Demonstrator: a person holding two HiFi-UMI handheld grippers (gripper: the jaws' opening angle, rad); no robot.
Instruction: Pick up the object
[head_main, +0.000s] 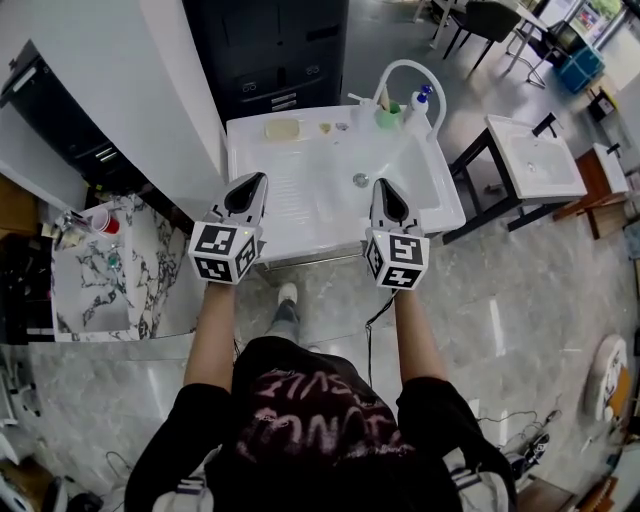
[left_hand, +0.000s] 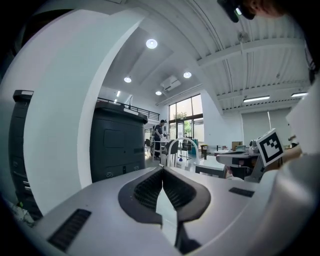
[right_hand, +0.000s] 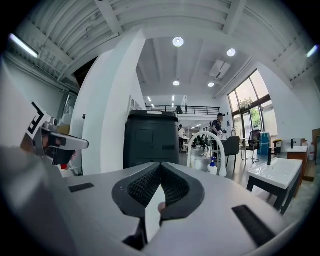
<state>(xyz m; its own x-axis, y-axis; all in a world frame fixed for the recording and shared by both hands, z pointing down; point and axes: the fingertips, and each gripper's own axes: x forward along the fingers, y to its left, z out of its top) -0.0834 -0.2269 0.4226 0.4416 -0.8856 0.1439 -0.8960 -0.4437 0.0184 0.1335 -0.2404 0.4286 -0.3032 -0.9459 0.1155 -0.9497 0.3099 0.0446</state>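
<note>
Both tools, the left gripper (head_main: 256, 180) and the right gripper (head_main: 382, 185), have their jaws pressed together with nothing between them, above the front edge of the white sink (head_main: 300, 205). Open basin lies ahead of them. The pale yellow object (head_main: 283, 129) lies flat on the back ledge, left of the green cup (head_main: 388, 116), with its long axis along the back edge

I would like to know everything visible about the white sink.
The white sink is rectangular and glossy, like ceramic. It has a ribbed draining part at left, a basin with a round drain, and an arched white tap behind. A yellowish pad, a green cup and a blue-capped bottle sit on its back ledge. The left claw and right claw, both shut, are over its front.
</note>
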